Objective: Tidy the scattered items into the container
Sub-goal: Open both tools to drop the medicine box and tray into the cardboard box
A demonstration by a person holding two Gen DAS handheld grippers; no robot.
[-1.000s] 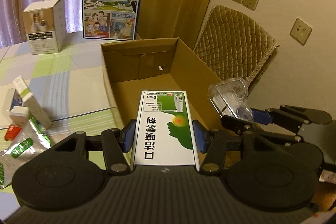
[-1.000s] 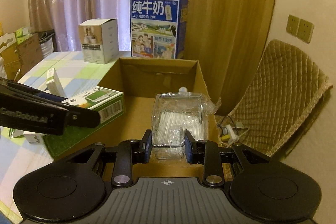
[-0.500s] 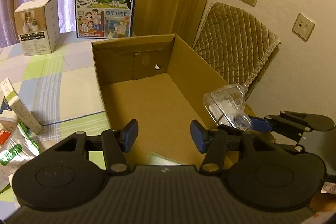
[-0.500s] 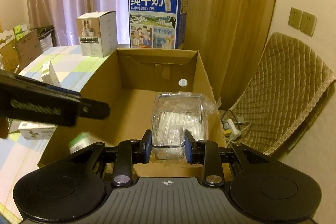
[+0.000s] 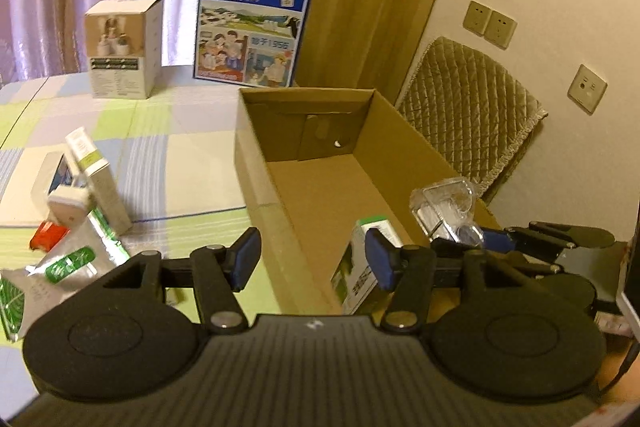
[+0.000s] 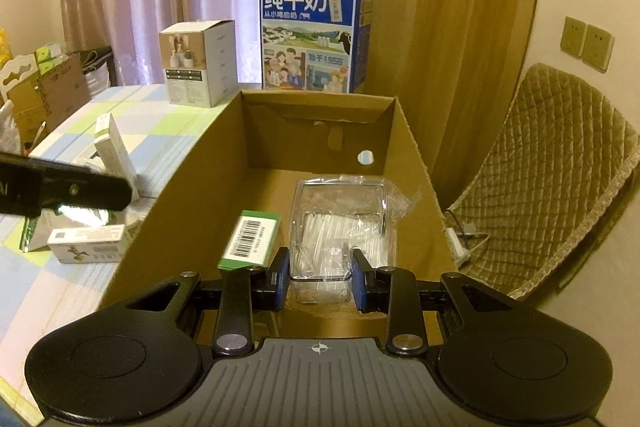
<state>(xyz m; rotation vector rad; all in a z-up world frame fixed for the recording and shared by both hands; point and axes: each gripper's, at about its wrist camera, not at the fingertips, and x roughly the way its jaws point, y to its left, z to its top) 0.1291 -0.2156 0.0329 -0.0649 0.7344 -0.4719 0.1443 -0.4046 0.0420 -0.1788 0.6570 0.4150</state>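
Left hand-held gripper (image 5: 311, 261) tilted down, empty, jaws opening; right hand-held gripper (image 6: 320, 279) clamps clear packet (image 6: 340, 227) over carton (image 6: 412, 147).

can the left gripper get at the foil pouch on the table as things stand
Probably yes. The left gripper has nothing between its fingers, its jaws are opening, and the foil pouch lies uncovered on the tablecloth just outside the cardboard box, nothing between them.

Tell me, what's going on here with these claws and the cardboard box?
A person is tidying loose items into the cardboard box. The left claw is empty, its jaws opening, with a green-and-white carton lying in the box. The right claw grips a clear plastic pack over the box. More small packets wait on the checked tablecloth.
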